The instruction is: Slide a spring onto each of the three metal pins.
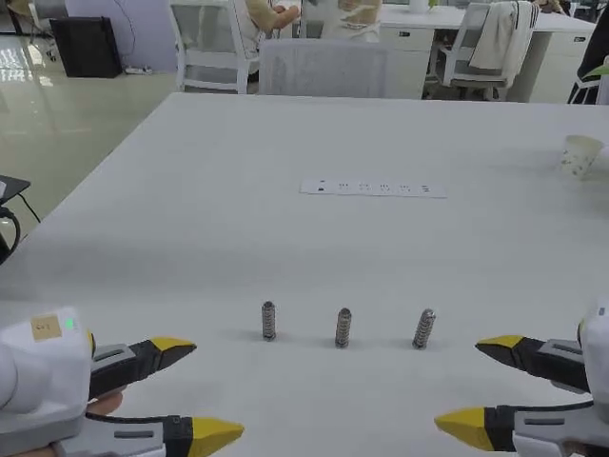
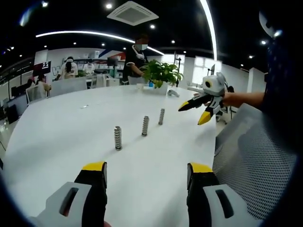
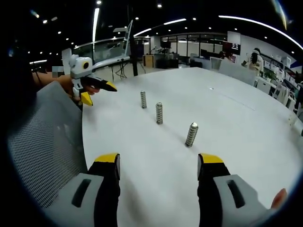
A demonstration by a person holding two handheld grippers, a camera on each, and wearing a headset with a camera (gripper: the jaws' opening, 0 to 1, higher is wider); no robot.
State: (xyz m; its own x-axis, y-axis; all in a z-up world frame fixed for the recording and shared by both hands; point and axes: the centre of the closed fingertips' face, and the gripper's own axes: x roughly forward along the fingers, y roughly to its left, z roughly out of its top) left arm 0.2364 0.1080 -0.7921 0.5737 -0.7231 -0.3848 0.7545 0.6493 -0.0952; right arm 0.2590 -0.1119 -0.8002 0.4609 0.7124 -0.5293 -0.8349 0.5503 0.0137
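Three metal pins stand in a row on the white table, each with a spring around it: the left pin (image 1: 268,321) (image 2: 118,137) (image 3: 143,99), the middle pin (image 1: 343,327) (image 2: 145,126) (image 3: 159,113) and the right pin (image 1: 424,328) (image 2: 161,116) (image 3: 191,134). My left gripper (image 1: 195,390) (image 2: 147,172) (image 3: 98,91) is open at the near left, apart from the pins, with nothing between its yellow tips. At the near right my right gripper (image 1: 481,383) (image 3: 158,165) (image 2: 195,111) is also open and holds nothing.
A white power strip (image 1: 373,188) lies flat mid-table. A paper cup (image 1: 579,155) lies on its side at the far right. A mesh chair back (image 1: 324,69) stands at the table's far edge, with people and desks beyond. A potted plant (image 2: 161,73) stands at one table end.
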